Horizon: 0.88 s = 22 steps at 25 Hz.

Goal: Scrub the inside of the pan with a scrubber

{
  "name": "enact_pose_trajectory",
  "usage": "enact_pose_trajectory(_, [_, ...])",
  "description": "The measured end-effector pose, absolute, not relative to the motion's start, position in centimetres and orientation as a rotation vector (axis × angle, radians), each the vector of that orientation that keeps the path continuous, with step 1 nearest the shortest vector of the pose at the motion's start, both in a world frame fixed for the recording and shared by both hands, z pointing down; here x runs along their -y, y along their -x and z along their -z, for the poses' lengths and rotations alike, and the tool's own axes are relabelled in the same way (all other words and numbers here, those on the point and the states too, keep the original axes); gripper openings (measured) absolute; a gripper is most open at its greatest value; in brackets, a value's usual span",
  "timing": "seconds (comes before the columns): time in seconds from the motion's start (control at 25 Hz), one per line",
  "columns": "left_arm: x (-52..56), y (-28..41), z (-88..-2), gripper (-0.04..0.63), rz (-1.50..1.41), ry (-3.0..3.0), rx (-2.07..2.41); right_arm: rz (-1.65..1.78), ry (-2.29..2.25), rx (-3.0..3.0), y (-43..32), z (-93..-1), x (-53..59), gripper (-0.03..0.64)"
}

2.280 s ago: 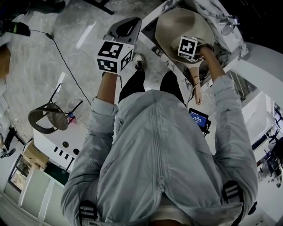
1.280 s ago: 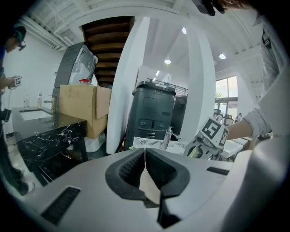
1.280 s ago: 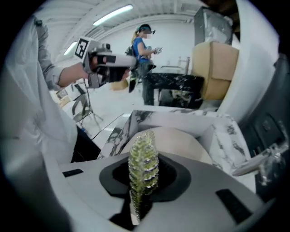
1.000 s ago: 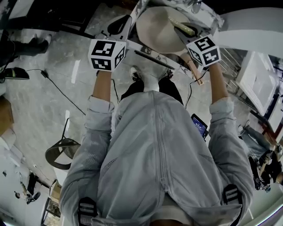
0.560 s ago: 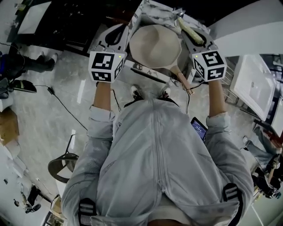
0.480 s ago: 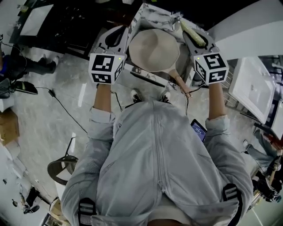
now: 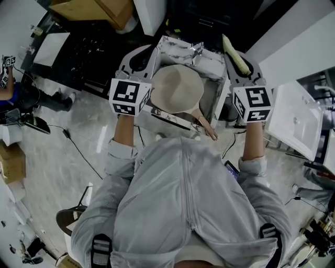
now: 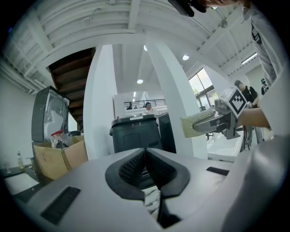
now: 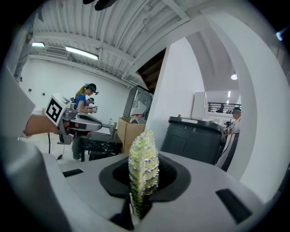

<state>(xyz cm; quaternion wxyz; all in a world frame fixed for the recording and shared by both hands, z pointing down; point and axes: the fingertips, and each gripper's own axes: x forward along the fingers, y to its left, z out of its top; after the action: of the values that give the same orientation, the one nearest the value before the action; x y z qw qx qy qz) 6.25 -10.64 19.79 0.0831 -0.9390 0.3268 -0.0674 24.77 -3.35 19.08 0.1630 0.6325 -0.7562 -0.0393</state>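
Observation:
A beige pan (image 7: 177, 89) with a wooden handle (image 7: 207, 129) rests in the marbled basin (image 7: 180, 48) below me. My left gripper (image 7: 142, 51) hangs left of the pan, jaws shut on nothing (image 8: 145, 156). Right of the pan, my right gripper (image 7: 234, 48) is shut on a yellow-green scrubber (image 7: 236, 57). In the right gripper view the wet scrubber (image 9: 143, 158) stands upright between the jaws (image 9: 142, 181). Both grippers point level across the room, away from the pan. Each shows in the other's view: the scrubber (image 8: 198, 123) and the left gripper (image 9: 76, 121).
Cardboard boxes (image 7: 99, 9) stand beyond the basin. A white sink unit (image 7: 294, 121) is at the right. A dark bin (image 8: 136, 133) and white columns (image 8: 103, 104) lie ahead. People stand in the background. A cable (image 7: 78, 149) crosses the floor at the left.
The right gripper has come off the pan with the scrubber and swung out to its right. The left gripper stays left of the pan. The head view has shifted.

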Motion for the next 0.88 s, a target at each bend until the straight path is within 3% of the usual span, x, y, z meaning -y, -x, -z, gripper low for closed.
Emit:
enact_pose_trajectory(0.36, [10.4, -9.4, -15.7, 0.025, 0.113, 2.777, -0.89, 0.162, -1.881, 2.176, -25.8, -15.1, 2.8, 0.083])
enact_pose_trajectory(0.88, [7.9, -8.8, -10.0, 0.025, 0.009, 2.716, -0.879, 0.23, -1.886, 2.291, -23.4, -9.7, 1.7, 0.083])
